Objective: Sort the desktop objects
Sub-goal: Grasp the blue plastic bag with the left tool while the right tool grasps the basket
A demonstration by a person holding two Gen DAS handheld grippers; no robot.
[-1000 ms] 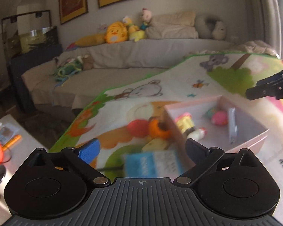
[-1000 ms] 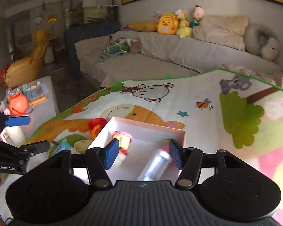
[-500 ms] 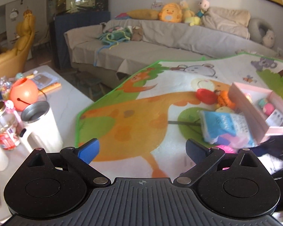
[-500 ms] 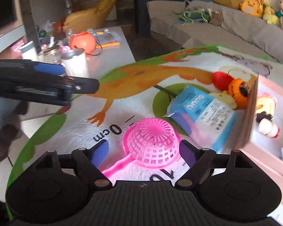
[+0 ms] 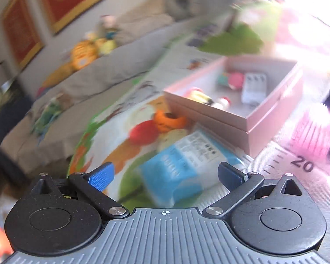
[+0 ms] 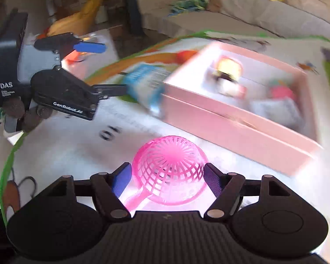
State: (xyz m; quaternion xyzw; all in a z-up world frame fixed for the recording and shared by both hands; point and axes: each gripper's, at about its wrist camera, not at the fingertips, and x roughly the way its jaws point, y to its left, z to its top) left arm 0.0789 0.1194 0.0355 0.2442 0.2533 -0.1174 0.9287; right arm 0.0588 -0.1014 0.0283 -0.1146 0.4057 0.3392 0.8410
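A pink mesh strainer [image 6: 169,167] lies dome-up on the play mat, right between the fingers of my right gripper [image 6: 168,173]. The jaws are closing on it, and each pad stands just beside the dome. My left gripper [image 5: 166,173] is open and low over a blue-and-white packet [image 5: 180,167]. In the right wrist view the left gripper [image 6: 107,68] shows side-on, its lower finger beside the packet [image 6: 143,83]. The pink box [image 5: 253,118] behind holds a few small toys and a grey pack. Both views are motion-blurred.
A red toy [image 5: 143,132] and an orange toy [image 5: 169,118] lie on the mat by the box's near left corner. A cartoon play mat [image 6: 66,145] covers the table. A sofa with plush toys [image 5: 85,52] and a cluttered side table stand beyond.
The left wrist view has swung and rolled from the side table back onto the packet and box. My right gripper has sunk closer over the strainer, and its fingers stand nearer the dome.
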